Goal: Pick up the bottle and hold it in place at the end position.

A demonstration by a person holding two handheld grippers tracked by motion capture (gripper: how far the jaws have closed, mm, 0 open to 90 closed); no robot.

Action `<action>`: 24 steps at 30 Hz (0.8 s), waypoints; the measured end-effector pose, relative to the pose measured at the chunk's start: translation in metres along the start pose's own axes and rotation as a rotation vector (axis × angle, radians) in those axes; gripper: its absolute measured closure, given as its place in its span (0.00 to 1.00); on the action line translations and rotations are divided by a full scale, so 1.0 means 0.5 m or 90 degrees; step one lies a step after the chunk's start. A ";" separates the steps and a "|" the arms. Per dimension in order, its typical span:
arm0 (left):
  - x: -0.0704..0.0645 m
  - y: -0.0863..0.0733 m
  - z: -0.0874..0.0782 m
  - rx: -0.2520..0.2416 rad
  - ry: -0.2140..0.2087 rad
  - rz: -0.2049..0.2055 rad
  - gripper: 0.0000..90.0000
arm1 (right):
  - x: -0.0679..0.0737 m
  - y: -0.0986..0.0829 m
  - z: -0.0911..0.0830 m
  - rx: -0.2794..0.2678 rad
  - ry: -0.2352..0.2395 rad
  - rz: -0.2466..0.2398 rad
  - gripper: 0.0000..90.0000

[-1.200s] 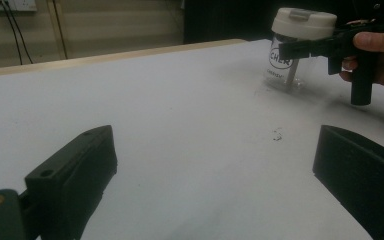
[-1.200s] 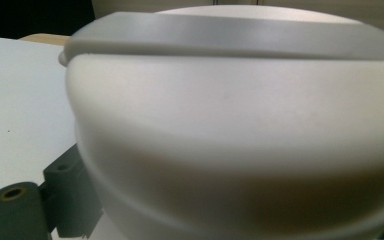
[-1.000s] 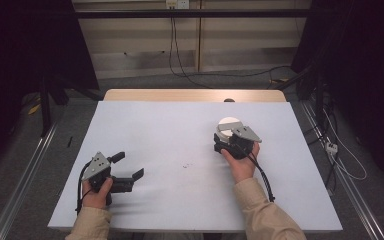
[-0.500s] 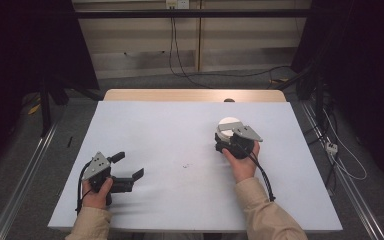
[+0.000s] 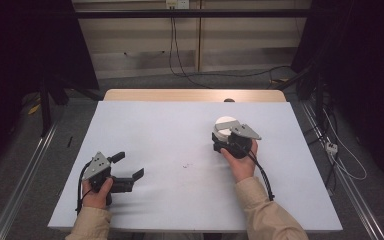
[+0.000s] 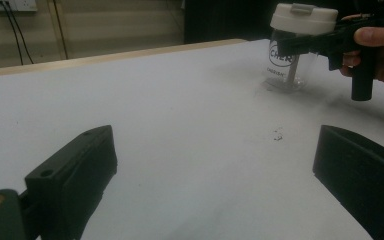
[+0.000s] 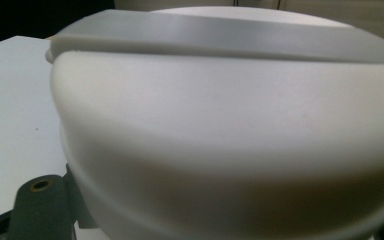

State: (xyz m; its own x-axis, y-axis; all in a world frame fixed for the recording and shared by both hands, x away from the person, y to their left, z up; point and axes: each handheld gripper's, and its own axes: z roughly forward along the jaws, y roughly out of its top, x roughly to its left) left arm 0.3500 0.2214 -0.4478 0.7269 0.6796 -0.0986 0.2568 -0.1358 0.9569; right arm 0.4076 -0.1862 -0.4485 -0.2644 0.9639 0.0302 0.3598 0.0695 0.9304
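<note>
Left gripper (image 5: 127, 167) at the near left of the white table (image 5: 180, 130), resting on the surface in the person's left hand (image 5: 96, 192), jaws spread wide with nothing between them. Farther right, a small dark mark (image 5: 185, 164) near the table's middle. Then the clear jar (image 6: 286, 62) with white lid (image 5: 225, 122), upright on the right half. Right gripper (image 5: 219, 141) up against the lid; clamped or merely touching, cannot tell.
</note>
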 end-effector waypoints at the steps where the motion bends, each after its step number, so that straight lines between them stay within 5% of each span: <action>1: 0.000 0.000 0.000 0.000 0.000 0.000 0.04 | 0.002 0.002 0.001 -0.001 0.006 0.000 0.20; 24: 0.001 0.000 0.000 -0.001 -0.002 0.001 0.04 | 0.039 0.023 0.025 0.003 0.076 -0.031 0.20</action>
State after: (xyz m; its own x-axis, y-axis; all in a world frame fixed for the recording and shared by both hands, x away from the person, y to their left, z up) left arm 0.3503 0.2216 -0.4476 0.7296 0.6767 -0.0985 0.2550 -0.1356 0.9574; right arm 0.4175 -0.1633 -0.4418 -0.3858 0.9221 0.0288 0.3478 0.1165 0.9303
